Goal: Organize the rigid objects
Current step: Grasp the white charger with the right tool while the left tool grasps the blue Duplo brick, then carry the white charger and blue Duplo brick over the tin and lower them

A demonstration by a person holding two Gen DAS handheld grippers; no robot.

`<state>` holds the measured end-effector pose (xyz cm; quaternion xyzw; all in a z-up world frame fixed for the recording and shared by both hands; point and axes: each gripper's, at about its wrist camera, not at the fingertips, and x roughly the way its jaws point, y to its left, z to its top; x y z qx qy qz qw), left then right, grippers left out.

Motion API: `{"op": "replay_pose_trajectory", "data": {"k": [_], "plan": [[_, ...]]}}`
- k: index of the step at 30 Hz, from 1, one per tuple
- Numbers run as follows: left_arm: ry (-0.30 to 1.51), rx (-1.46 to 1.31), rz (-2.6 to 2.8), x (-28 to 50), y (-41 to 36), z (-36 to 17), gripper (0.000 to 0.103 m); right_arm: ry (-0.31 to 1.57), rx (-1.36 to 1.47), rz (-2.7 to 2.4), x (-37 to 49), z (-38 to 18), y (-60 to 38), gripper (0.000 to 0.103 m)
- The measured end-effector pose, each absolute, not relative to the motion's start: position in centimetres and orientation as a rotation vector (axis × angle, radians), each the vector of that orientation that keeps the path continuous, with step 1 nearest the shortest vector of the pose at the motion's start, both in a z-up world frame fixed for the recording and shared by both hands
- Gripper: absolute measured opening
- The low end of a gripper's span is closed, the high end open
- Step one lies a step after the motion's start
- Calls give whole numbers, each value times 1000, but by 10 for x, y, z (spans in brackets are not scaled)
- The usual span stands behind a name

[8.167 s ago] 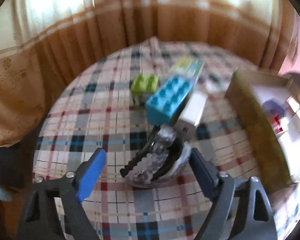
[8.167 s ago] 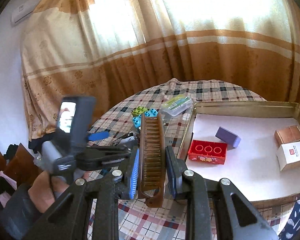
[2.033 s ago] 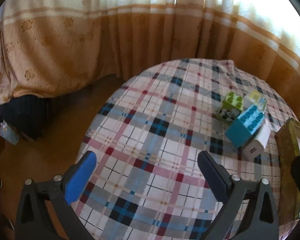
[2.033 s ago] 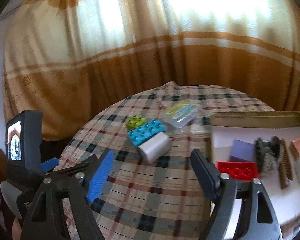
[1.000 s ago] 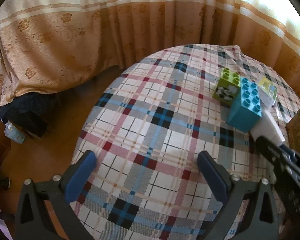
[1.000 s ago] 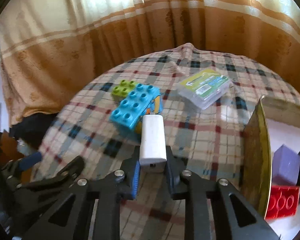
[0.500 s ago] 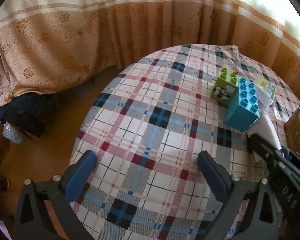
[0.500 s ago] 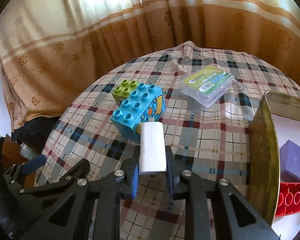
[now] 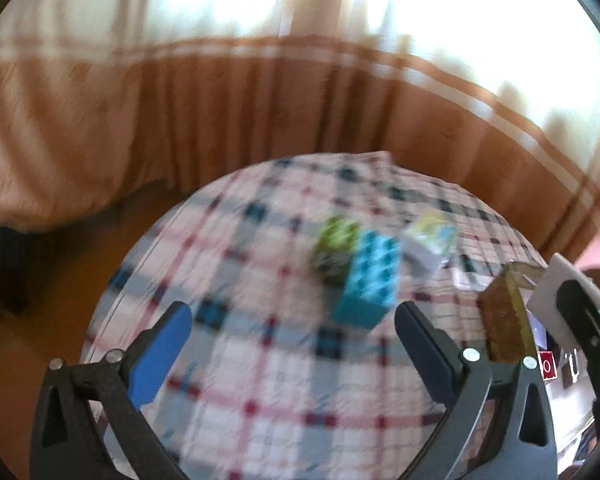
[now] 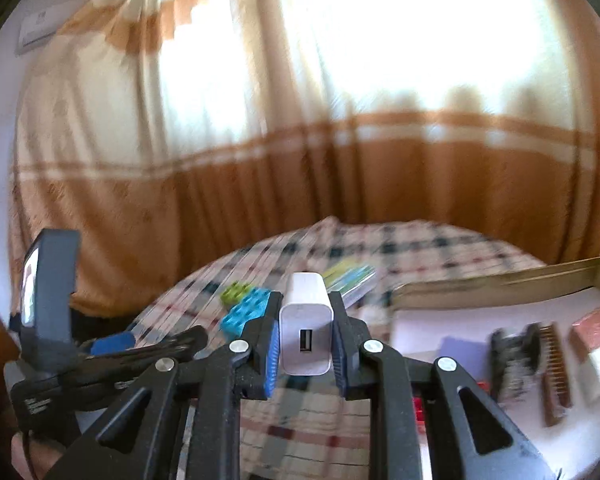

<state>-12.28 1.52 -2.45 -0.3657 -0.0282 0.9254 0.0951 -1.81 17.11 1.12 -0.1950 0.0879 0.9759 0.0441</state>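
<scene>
Right gripper (image 10: 306, 344) is clamped tight on a white USB charger (image 10: 306, 332), pads pressing both its sides, USB port facing the camera, and the whole thing is held up off the checked tablecloth (image 10: 400, 252). Left gripper (image 9: 292, 332) is wide open with nothing between its fingers, just hanging over the plaid cloth; you can also spot it low on the left of the right wrist view, with a little phone-like screen mounted on it. From the left wrist view the charger shows up at the far right edge, pinched in the right gripper's dark fingers, above the near corner of the gold tray (image 9: 504, 320). Past the left gripper's fingers there's a blue building block (image 9: 370, 280) on the cloth, with a green building block (image 9: 336, 248) right up against its far-left side, and a clear plastic case with a green and blue label (image 9: 430, 242) just beside them on the right. Pretty blurry there, so can't tell whether the case touches the blue block. Over in the right wrist view the tray sits to the right of the gripper, lined with white paper, and in it there's a purple block (image 10: 456, 350), a red brick (image 10: 418, 404) mostly hidden behind the gripper's finger, a dark hair clip type thing (image 10: 514, 356), a brown comb (image 10: 556, 372) just beside that, and a couple of small boxes (image 10: 598, 340) at the far right. Beyond the table it's all tan and cream curtains (image 10: 340, 120), with bright light coming through.
</scene>
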Motion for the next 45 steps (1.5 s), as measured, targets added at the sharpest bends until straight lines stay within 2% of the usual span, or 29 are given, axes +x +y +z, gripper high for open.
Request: {"op": "replay_pose_trajectory", "data": {"k": [2,4,6,9,12,15,24,29,45], "plan": [[-18,-1075,2714,-134,35,-23,95,272,-540,2958,-12,12,177,24],[18,-1121,2680,-148,45,-26,82,295,-528,2945,-9,9,183,24],[37,-1185,2642,-162,52,-34,58,323,-560,2944,-13,5,187,24],[54,-1280,2603,-173,58,-49,47,357,-583,2948,-15,2,189,24],[140,-1247,2629,-168,65,-57,44,355,-587,2955,-14,1,189,24],[109,-1232,2608,-168,65,-54,31,347,-603,2958,-15,-1,188,24],[-120,-1174,2616,-144,36,-43,30,343,-606,2967,-16,-2,185,24],[-12,-1089,2739,-122,39,-27,30,298,-580,2982,-14,0,179,24],[19,-1042,2861,-87,27,-22,30,181,-502,2976,-5,7,167,24]]}}
